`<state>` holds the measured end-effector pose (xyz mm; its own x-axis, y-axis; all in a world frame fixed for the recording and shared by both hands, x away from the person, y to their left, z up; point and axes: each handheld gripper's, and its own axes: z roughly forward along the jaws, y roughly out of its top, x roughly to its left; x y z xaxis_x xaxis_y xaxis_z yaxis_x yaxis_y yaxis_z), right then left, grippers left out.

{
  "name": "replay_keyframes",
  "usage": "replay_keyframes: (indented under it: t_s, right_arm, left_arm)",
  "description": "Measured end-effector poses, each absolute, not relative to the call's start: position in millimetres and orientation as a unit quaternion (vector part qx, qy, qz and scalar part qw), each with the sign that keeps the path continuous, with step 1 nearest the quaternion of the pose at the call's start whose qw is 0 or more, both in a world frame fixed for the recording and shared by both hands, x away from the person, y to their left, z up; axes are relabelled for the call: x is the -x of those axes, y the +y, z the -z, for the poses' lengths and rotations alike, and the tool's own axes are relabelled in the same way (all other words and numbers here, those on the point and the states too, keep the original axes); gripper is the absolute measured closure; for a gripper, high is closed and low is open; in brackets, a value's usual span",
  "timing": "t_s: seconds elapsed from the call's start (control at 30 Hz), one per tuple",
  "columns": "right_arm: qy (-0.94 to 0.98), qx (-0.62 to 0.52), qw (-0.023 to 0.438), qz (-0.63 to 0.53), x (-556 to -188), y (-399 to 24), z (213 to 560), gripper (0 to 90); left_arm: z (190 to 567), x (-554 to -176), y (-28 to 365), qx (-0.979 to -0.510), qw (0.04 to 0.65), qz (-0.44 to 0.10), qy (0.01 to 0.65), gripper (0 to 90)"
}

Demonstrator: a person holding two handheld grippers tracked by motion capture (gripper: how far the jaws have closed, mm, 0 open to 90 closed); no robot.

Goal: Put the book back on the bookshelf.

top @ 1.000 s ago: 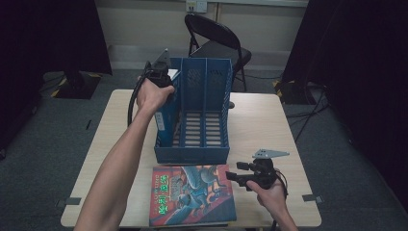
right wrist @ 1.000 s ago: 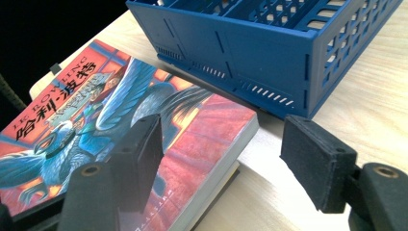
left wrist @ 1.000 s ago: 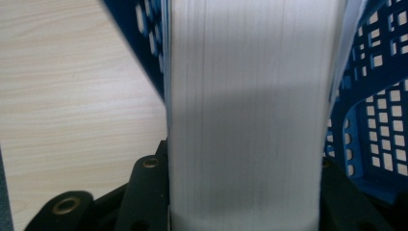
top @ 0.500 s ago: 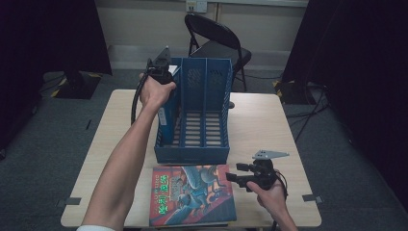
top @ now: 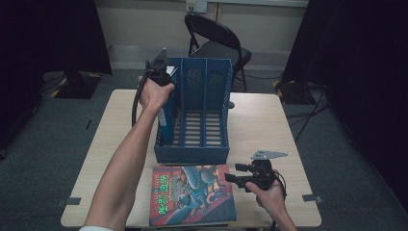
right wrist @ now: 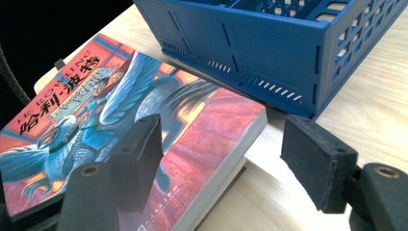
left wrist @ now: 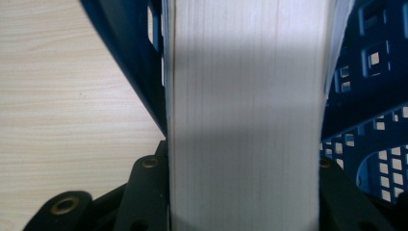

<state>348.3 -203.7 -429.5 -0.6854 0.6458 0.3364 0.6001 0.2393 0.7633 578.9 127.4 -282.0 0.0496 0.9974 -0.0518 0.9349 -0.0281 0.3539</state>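
Left tool (top: 159, 72) raised over the far-left part of the surface (top: 269, 120), clamped on a thick blue-covered book (top: 166, 113) standing upright in the leftmost compartment of the blue file rack (top: 204, 86). In the left gripper view, pale page edges (left wrist: 245, 115) pressed between the two black jaws, blue rack wall close on either side. Rack set mid-surface, three compartments, open fronts toward the near edge. Just in front of it, flat by the near edge, a second book with a colourful cover (top: 192, 195), close to the rack's front wall. Right tool (top: 231, 177) low at the near-right corner, jaws spread apart and empty, straddling that book's right edge (right wrist: 240, 149) without pressing on it.
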Motion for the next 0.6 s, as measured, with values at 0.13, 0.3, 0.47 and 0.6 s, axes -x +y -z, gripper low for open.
replay_keyframes:
  t_s: [0.13,0.3,0.47,0.6]
  right_arm:
    - [0.789,-0.395,0.025,-0.471,-347,-204,430,30.1]
    - [0.788,-0.395,0.027,-0.471,-346,-204,430,30.1]
    - [0.791,-0.394,0.027,-0.468,-346,-203,431,30.1]
    - [0.792,-0.392,0.03,-0.466,-346,-202,431,30.1]
  left_arm:
    - [282,-576,126,-0.715,0.152,-0.114,0.672,60.6]
    - [281,-571,130,-0.715,0.17,-0.119,0.668,59.5]
    - [282,-560,132,-0.725,0.192,-0.131,0.648,57.9]
    - [282,-547,139,-0.731,0.216,-0.139,0.632,54.6]
